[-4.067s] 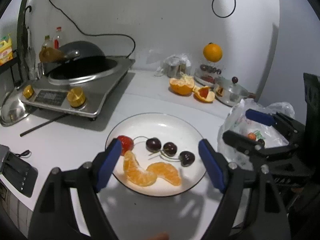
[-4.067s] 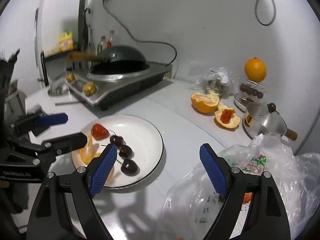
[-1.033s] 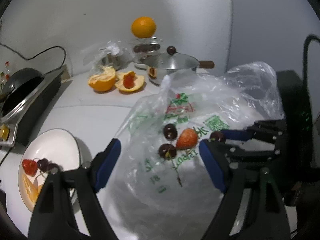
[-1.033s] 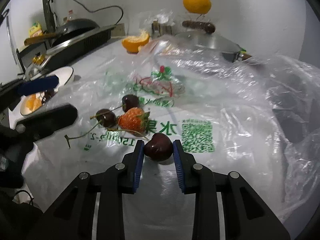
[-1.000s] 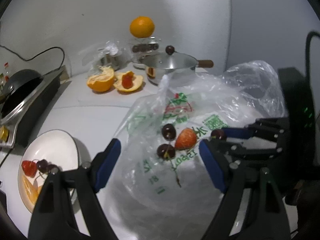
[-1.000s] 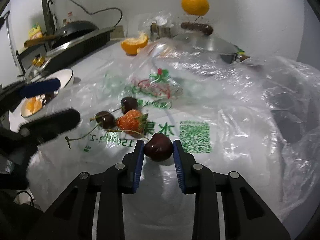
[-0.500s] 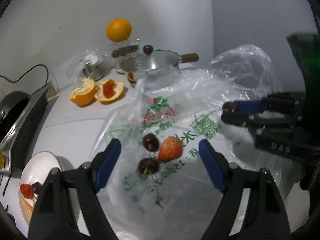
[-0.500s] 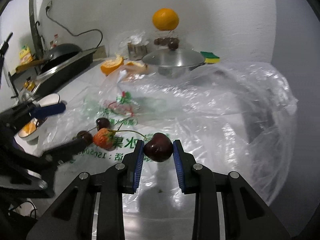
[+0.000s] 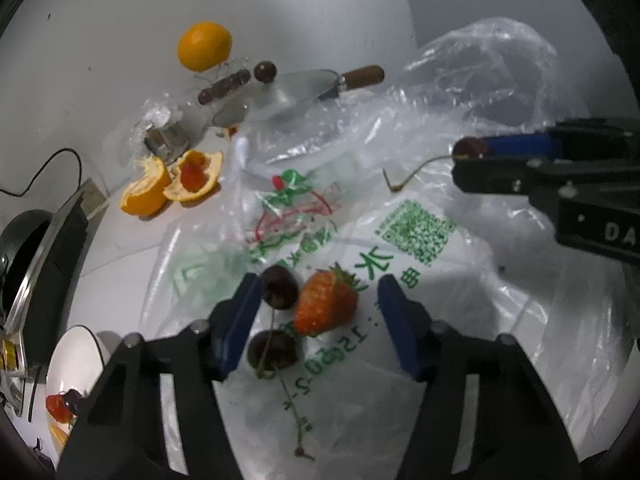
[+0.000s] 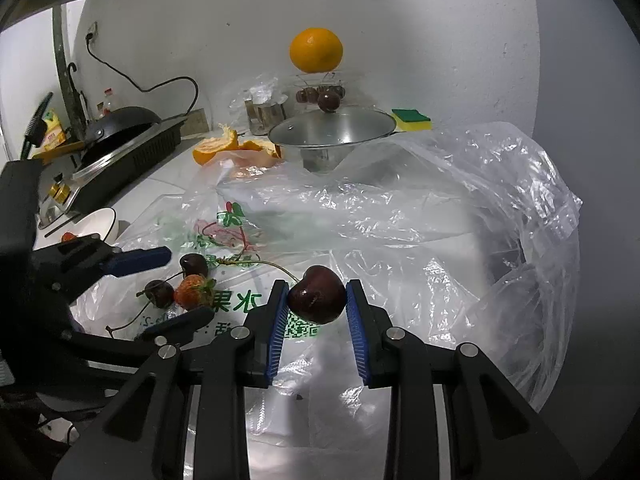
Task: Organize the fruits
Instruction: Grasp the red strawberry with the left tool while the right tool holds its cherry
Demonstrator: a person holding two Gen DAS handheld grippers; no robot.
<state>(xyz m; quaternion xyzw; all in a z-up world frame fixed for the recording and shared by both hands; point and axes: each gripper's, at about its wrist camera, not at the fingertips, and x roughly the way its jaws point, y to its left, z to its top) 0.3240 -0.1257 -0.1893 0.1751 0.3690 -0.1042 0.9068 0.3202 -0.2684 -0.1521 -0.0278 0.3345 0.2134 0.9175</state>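
Right gripper (image 10: 317,300) is clamped on a dark cherry (image 10: 317,299), pads pressing both sides, stem trailing off to the left. A second ago that cherry sat low on the plastic bag (image 10: 400,216) next to the other fruit; now it's lifted clear and to the right of them, so that pick looks done and it needs carrying to the white plate (image 10: 105,222) far left.

Left gripper (image 9: 316,312) has dropped in over the bag and its jaws have just been closing: about half open, strawberry (image 9: 326,307) and one cherry (image 9: 279,287) between the pads. Left pad is just beside that cherry, contact unclear; right pad is apart from the strawberry. Not gripping yet. A second cherry (image 9: 272,354) lies nearer, by the left finger.

Risk: closing now could catch two fruits, or pinch the bag film
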